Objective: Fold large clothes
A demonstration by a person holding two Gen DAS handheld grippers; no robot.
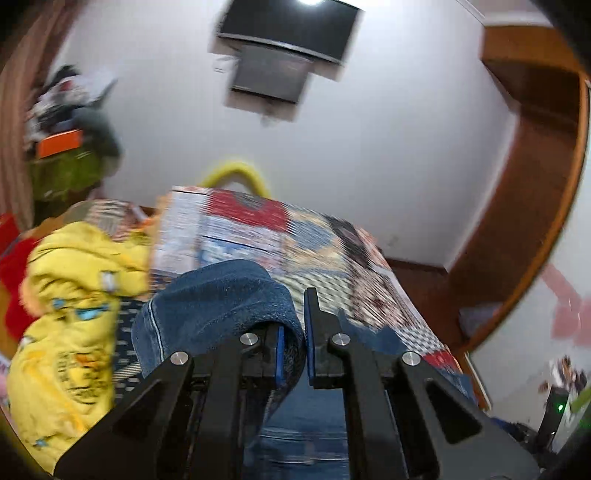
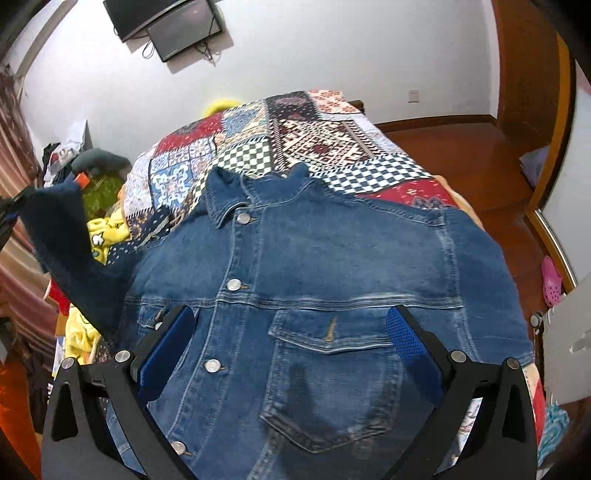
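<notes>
A blue denim jacket point(image 2: 303, 258) lies front up on a patchwork bedspread point(image 2: 295, 140), collar at the far side, buttons down the left. My right gripper point(image 2: 291, 332) is open above the chest pocket, holding nothing. My left gripper point(image 1: 293, 343) is shut on the jacket's sleeve point(image 1: 221, 299), lifted off the bed; the dark raised sleeve point(image 2: 62, 229) shows at the left of the right wrist view, with the left gripper's black tip at that frame's edge.
A yellow printed garment point(image 1: 70, 317) lies on the bed's left side, beside red cloth point(image 1: 11, 288). A clutter pile with an orange box point(image 1: 59, 142) stands at the back left. A TV point(image 2: 166, 22) hangs on the wall. Wooden floor point(image 2: 461, 147) and door frame are right.
</notes>
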